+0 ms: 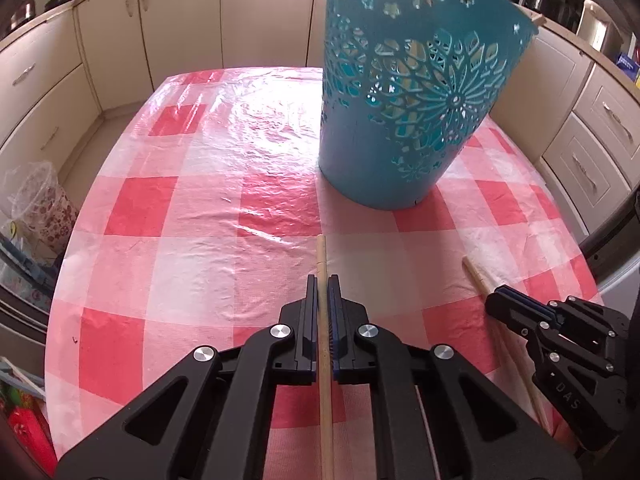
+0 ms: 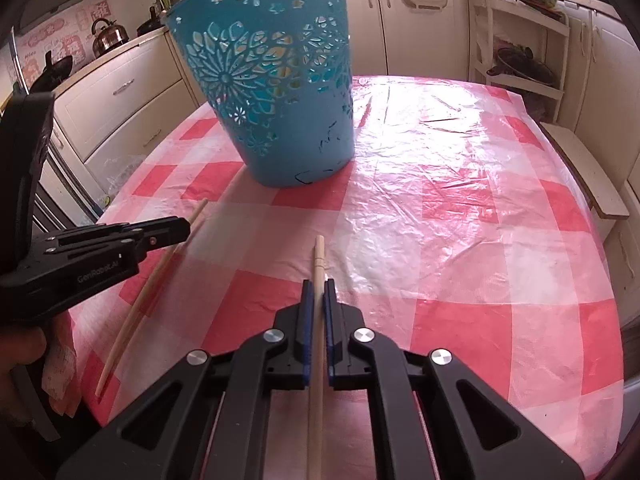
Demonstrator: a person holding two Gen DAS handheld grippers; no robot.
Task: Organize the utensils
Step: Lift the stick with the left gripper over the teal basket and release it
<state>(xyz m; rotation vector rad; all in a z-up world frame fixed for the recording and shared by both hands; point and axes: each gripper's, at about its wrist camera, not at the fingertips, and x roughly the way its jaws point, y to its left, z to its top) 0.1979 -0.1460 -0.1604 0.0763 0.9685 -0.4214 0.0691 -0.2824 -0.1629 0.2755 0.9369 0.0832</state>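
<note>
Dead ahead on far side stands blue basket (image 1: 404,120), both chopsticks pointing lengthwise at it—left gripper (image 1: 322,284) clamps one (image 1: 322,264), right gripper (image 2: 316,288) clamps other (image 2: 319,256).

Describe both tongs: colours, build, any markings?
Both match. The left tongs and right tongs are matte black plastic linkages with triangular cut-outs, round silver pivot bolts and blue ribbed pads on the finger faces. Seen from across, the left body carries white "GenRobot.AI" lettering, the right body embossed "DAS". A bare hand shows at the left one; no sleeve visible.
</note>
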